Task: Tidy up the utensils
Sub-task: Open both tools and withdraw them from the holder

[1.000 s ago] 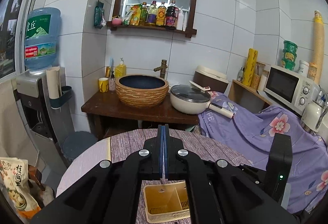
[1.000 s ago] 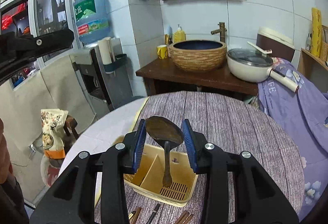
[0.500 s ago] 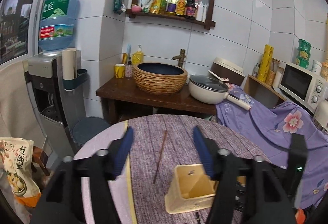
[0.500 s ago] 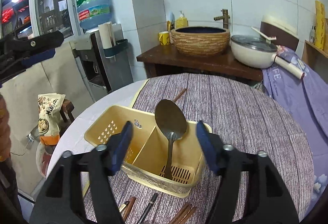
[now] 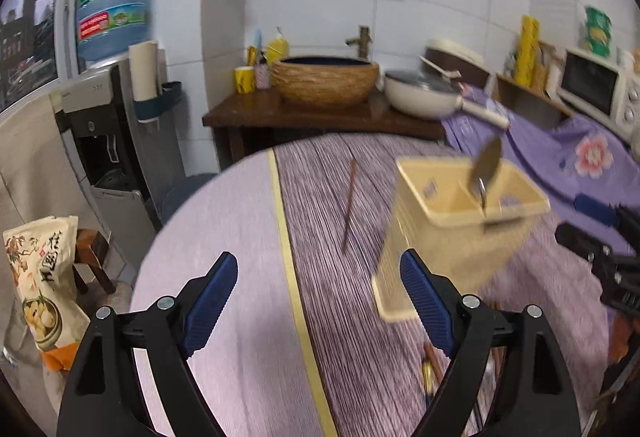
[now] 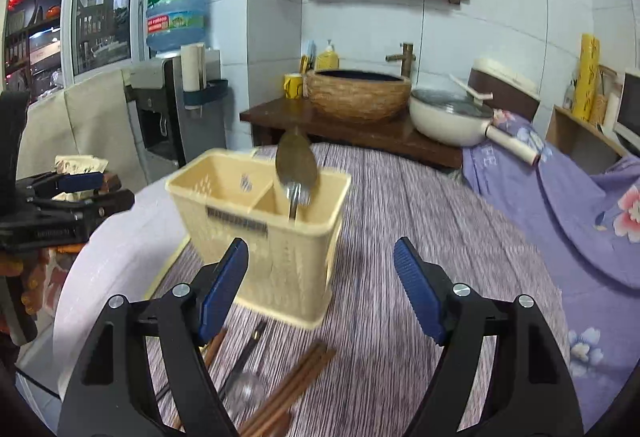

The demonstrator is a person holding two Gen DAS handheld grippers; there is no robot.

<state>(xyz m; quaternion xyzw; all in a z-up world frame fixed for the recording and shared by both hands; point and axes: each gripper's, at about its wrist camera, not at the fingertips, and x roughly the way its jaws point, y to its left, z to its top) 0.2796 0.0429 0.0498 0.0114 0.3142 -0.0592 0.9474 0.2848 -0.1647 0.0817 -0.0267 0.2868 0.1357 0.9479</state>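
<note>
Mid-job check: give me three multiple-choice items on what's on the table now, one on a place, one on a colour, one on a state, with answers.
1. Where is the spoon?
A. flat on the cloth
B. standing in the caddy
C. in the right tool

2. What colour is the caddy?
A. pale yellow
B. green
C. black

3. How does the right tool stand?
A. shut on chopsticks
B. shut on the spoon
C. open, nothing between the pads

Answers: B, its handle goes down into a caddy compartment; A, the plastic is pale yellow in both views; C, the blue pads stand wide apart over the loose chopsticks.
</note>
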